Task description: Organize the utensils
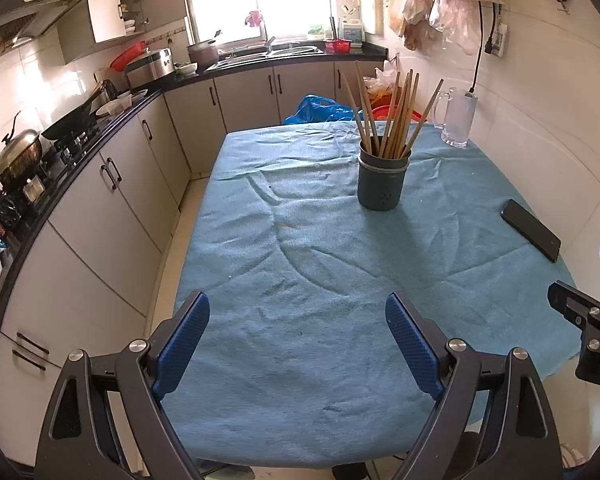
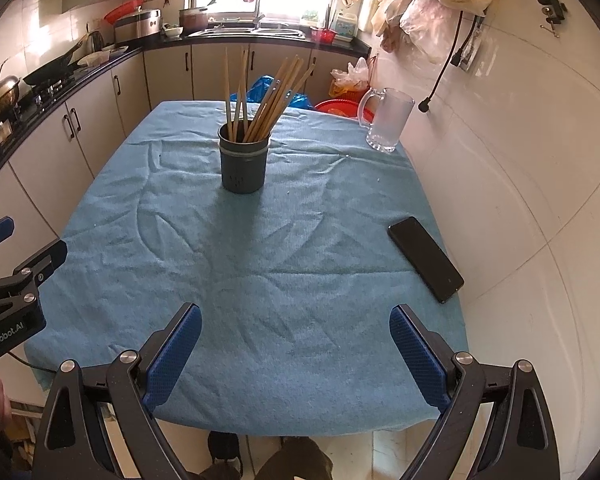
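The left hand-held gripper (image 1: 298,344) hung over the near edge of the table (image 1: 260,420), its blue pads spread wide with nothing between them. The right hand-held gripper (image 2: 296,356) stood likewise released and empty, just beside the left one, over the same near edge.

Beyond both, well apart from the pads, a dark cylindrical holder (image 1: 383,182) stood upright on the wrinkled blue cloth (image 1: 300,264) toward the far half of the table. A bundle of wooden chopsticks (image 1: 392,116) fanned out of its mouth, leaning in several directions.

The chopsticks looked light, stiff and thin, and probably smooth enough to roll or slip between pads. A hold around mid-length on one stick or a small cluster, where they stand clear of the rim, seemed safest. The holder seemed light too and likely to tip if a stick were pulled sideways, so steadying its wall with the other hand-held gripper would help.

A glass mug (image 1: 458,118) stood at the far right corner, and a black phone (image 1: 531,230) lay near the right edge.
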### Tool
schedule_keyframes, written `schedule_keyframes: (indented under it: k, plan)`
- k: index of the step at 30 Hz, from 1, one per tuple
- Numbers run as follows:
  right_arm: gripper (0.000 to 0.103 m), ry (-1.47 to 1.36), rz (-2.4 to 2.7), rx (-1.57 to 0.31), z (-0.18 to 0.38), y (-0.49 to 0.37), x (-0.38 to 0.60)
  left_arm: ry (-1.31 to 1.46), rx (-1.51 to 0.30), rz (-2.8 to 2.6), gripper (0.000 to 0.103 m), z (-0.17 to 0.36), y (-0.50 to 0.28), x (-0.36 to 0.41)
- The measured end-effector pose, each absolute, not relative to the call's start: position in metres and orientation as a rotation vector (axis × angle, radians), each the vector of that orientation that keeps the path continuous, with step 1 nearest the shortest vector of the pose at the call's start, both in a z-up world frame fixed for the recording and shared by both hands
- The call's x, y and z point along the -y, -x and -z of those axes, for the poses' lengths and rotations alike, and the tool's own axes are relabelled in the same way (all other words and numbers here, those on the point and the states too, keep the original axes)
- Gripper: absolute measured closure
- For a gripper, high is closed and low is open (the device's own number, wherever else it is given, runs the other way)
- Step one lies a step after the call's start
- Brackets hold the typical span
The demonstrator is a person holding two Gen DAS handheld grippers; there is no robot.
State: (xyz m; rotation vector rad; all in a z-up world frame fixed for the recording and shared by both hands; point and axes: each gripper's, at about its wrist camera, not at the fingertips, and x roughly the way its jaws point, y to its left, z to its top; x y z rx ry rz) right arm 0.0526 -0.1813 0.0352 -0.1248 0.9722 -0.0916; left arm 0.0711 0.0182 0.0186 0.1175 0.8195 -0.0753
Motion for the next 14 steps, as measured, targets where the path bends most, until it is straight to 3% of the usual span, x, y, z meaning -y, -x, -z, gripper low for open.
schedule_keyframes:
  k: [14]
  plan:
    - [0.005, 0.048, 0.025, -1.049, -0.001, -0.105, 0.223, -0.073, -0.905, -0.013, 0.014, 0.009, -0.116, -0.018]
